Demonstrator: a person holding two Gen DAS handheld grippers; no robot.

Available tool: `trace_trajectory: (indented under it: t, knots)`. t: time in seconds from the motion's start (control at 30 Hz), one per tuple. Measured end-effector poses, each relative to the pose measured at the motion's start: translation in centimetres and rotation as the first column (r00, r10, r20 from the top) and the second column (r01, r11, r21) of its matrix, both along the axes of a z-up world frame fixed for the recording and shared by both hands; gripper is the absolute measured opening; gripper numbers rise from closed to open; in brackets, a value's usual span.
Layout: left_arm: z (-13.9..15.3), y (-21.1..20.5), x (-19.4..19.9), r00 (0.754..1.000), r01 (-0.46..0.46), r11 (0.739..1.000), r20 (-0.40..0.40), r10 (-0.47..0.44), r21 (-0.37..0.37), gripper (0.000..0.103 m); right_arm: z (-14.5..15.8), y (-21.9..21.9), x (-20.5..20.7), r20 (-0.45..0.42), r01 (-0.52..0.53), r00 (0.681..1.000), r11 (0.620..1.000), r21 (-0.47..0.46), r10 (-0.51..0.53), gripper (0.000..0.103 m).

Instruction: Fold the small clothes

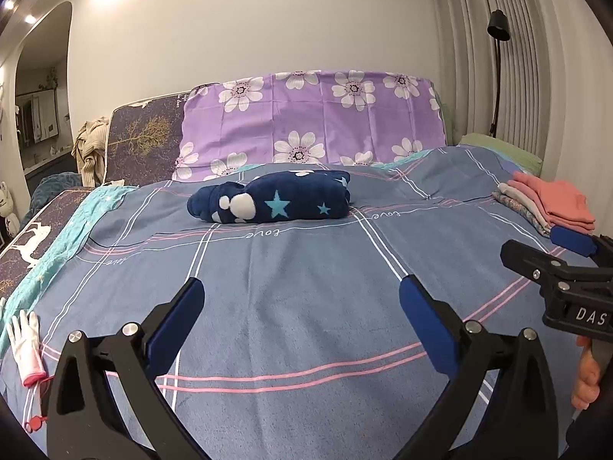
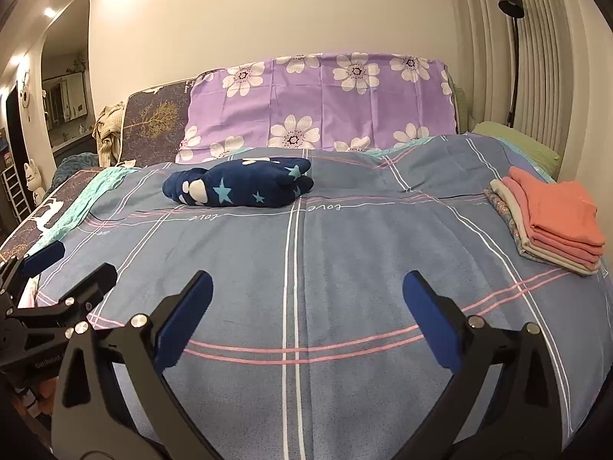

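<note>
My left gripper [image 1: 299, 306] hangs over the grey-blue plaid bedsheet [image 1: 306, 268] with its blue-padded fingers spread wide and nothing between them; my right gripper [image 2: 306, 299] beside it is spread just as wide and just as empty; ahead, well apart from both, lies the rumpled navy fleece garment with pale stars [image 1: 272, 201], bunched near the purple flowered pillow [image 1: 314, 115]; the folded stack of salmon and beige clothes [image 2: 551, 222] sits off to my right; I judge I should reach forward together, pinch two corners, and drag it flat before any crease.
</note>
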State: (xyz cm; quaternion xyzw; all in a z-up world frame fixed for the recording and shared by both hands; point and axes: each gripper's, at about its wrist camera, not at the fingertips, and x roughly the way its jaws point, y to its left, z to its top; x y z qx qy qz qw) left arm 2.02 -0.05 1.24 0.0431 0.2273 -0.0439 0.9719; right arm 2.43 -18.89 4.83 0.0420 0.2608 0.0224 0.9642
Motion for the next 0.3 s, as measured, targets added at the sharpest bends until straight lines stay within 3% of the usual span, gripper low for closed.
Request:
trace_trajectory:
  t: [0.3]
  knots:
    - [-0.54,-0.38,0.01,1.0,0.002,1.0,-0.02,-0.002,0.013,0.102,-0.03,0.15,-0.08,-0.01,0.007,1.0,1.0,-0.014,-0.007,0.101]
